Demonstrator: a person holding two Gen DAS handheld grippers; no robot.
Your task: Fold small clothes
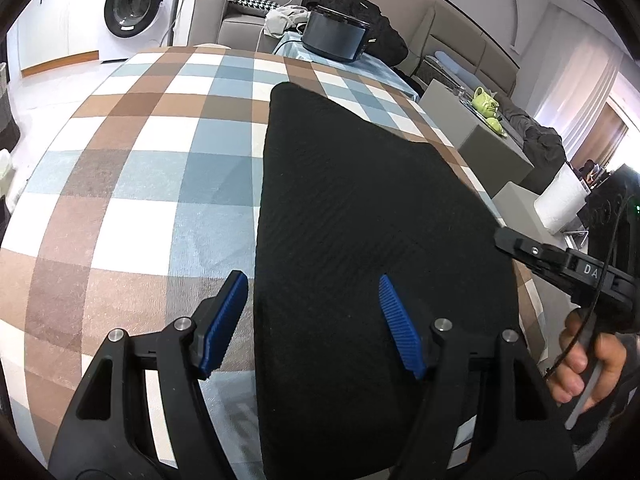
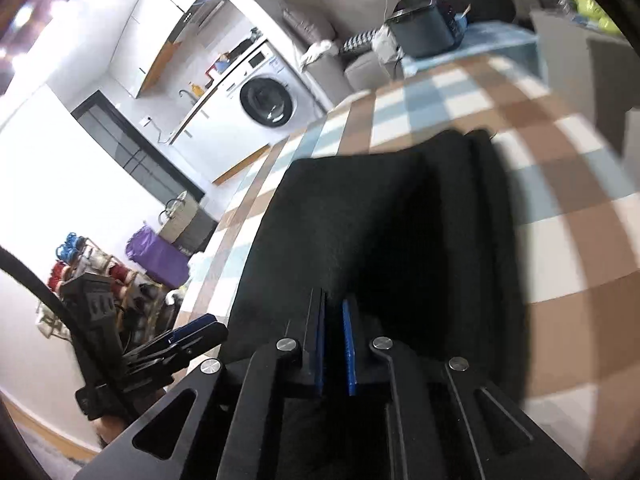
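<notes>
A black garment [image 1: 360,220] lies on the checked tablecloth [image 1: 140,168], running away from me right of centre. My left gripper [image 1: 312,278] stands open low over its near left edge. One blue pad [image 1: 226,320] is over the tablecloth and the other over the black fabric, and neither presses on anything. My right gripper [image 1: 500,240], held by a hand [image 1: 588,364], reaches the garment's right edge. In the right wrist view its jaws [image 2: 334,300] are shut, and the black garment [image 2: 360,220] rises in folds up to them.
A dark box-shaped appliance [image 1: 336,36] and a black jacket [image 1: 372,20] sit at the table's far end. A washing machine [image 1: 132,4] and a grey sofa [image 1: 224,16] stand beyond. Grey blocks with a green teapot [image 1: 484,102] and a white paper roll [image 1: 560,204] flank the table's right edge.
</notes>
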